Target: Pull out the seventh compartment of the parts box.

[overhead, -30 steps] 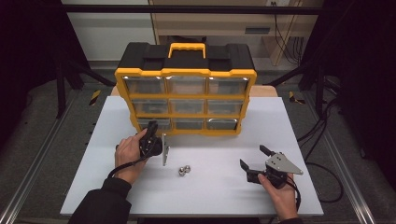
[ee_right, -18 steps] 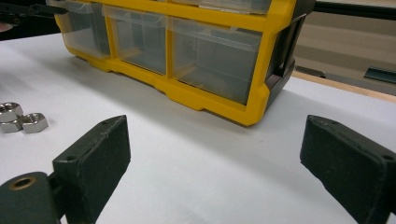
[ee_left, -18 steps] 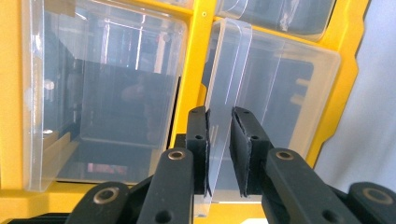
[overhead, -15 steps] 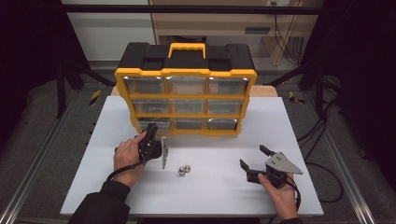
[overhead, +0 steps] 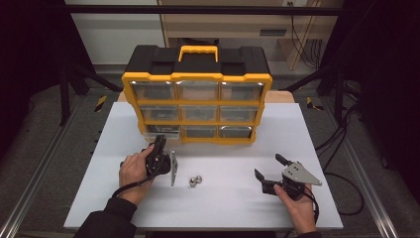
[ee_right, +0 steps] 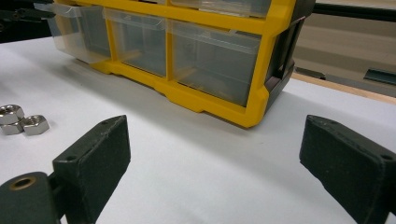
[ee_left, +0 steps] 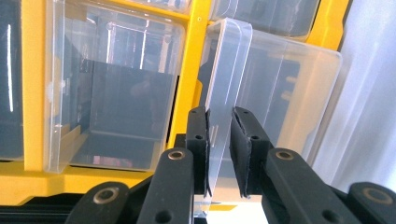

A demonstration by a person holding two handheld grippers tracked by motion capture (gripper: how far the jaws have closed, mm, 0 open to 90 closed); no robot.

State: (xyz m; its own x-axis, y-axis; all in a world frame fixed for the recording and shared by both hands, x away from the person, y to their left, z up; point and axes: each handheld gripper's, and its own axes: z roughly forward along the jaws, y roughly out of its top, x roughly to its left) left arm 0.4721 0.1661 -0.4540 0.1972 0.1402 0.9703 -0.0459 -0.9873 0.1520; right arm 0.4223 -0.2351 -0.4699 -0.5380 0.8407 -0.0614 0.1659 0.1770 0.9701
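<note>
A yellow and black organizer (overhead: 197, 103) with clear drawers stands at the back of the white table (overhead: 223, 210). Its bottom-left drawer (overhead: 159, 131) sticks out a little from the frame, as the right gripper view also shows (ee_right: 70, 32). My left gripper (overhead: 159, 141) is shut on that drawer's clear front lip (ee_left: 224, 74), which runs between the pads (ee_left: 219, 140). My right gripper (overhead: 269, 166) rests on the table at the right, open with nothing between its fingers (ee_right: 219, 154). Two steel nuts (overhead: 195, 181) lie between the hands.
The nuts (ee_right: 22, 119) lie close to the left hand, in front of the organizer. The other drawers sit flush in the frame. A black handle with a yellow grip (overhead: 199, 51) tops the organizer. Cables trail off the table's right edge.
The left hand has shifted only slightly at the bottom-left drawer. The right gripper and the nuts have stayed put.
</note>
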